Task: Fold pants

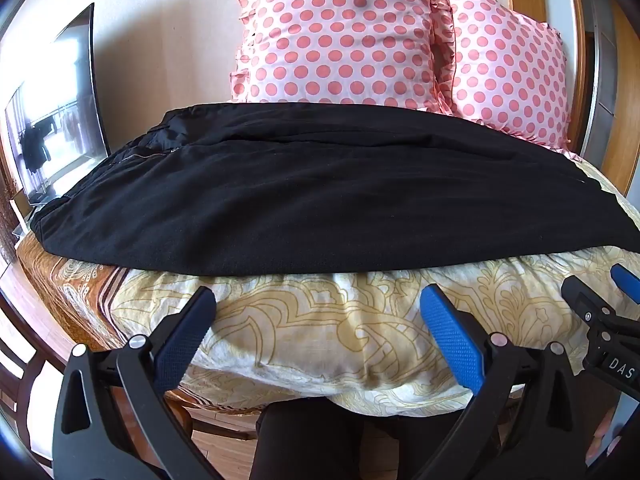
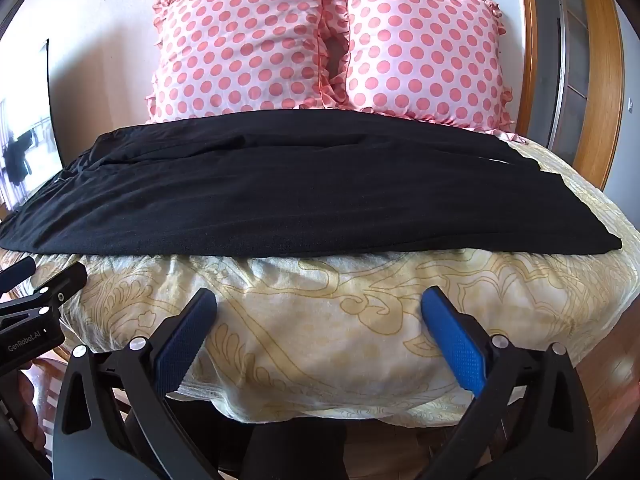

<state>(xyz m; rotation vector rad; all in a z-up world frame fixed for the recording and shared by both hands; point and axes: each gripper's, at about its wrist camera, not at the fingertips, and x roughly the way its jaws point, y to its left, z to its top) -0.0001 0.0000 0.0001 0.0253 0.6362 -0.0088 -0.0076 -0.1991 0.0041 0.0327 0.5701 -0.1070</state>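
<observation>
Your left gripper (image 1: 318, 312) has matte black arms ending in fingers faced with blue, finely dimpled rubber pads (image 1: 452, 336), and round silver pins mark each pivot. Your right gripper (image 2: 318, 312) is built the same, its right pad (image 2: 454, 340) a brighter blue than the shaded left one. At the left edge of the right view, the other gripper's black body reads "GenRobot.AI" in white; at the right edge of the left view, white letters read "DAS".
</observation>
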